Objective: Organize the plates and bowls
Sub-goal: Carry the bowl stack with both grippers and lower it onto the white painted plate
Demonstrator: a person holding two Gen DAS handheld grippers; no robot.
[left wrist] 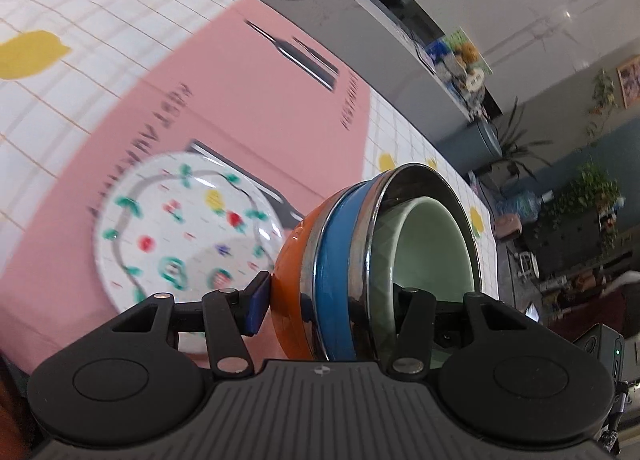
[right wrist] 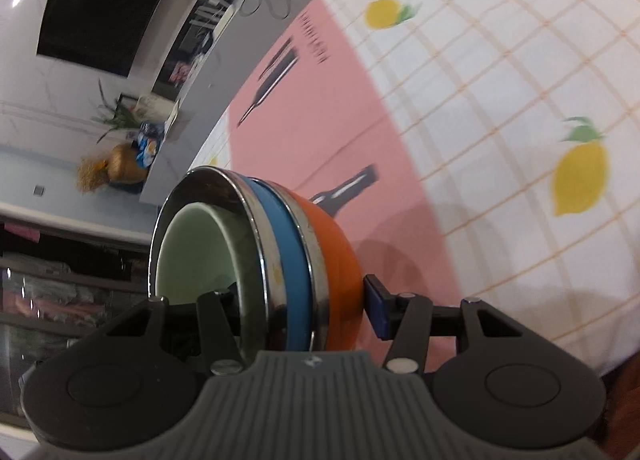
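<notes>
Both claws are closed on the same nested stack of bowls — orange outermost, then blue, steel-rimmed, with a pale green one inside — the left claw and the right claw each with one finger inside and a blue pad on the orange wall. The stack is tipped on its side above the pink placemat on the lemon-print worktop — a flowered plate lies on the mat just beside it.
</notes>
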